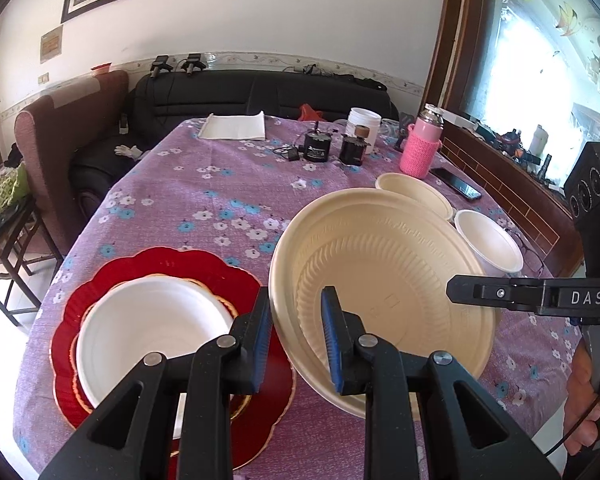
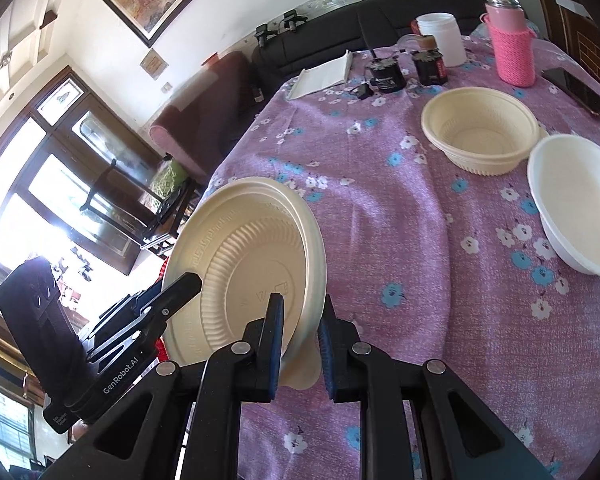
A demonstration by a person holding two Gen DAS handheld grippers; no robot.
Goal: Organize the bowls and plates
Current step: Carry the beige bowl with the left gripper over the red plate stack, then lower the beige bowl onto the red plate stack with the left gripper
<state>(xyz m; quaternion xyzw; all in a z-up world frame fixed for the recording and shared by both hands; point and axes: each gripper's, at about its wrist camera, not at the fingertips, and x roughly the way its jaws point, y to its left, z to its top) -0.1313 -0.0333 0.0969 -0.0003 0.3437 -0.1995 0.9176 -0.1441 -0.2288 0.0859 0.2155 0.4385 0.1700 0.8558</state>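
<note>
Cream bowl (image 1: 384, 300), tilted and lifted clear of the surface (image 1: 220, 200), gripped on opposite rims: left gripper (image 1: 296, 340) with narrow jaws pinching the rim at 9 o'clock, right gripper (image 2: 300, 344) likewise at 3 o'clock. At 9 o'clock lies the red plate (image 1: 112, 292) carrying a white bowl (image 1: 152, 332); at 1 o'clock, a second cream bowl (image 2: 480, 132) and another white bowl (image 2: 580, 204). Judged best practice: keep both grips level and move together, nesting cream into cream.
</note>
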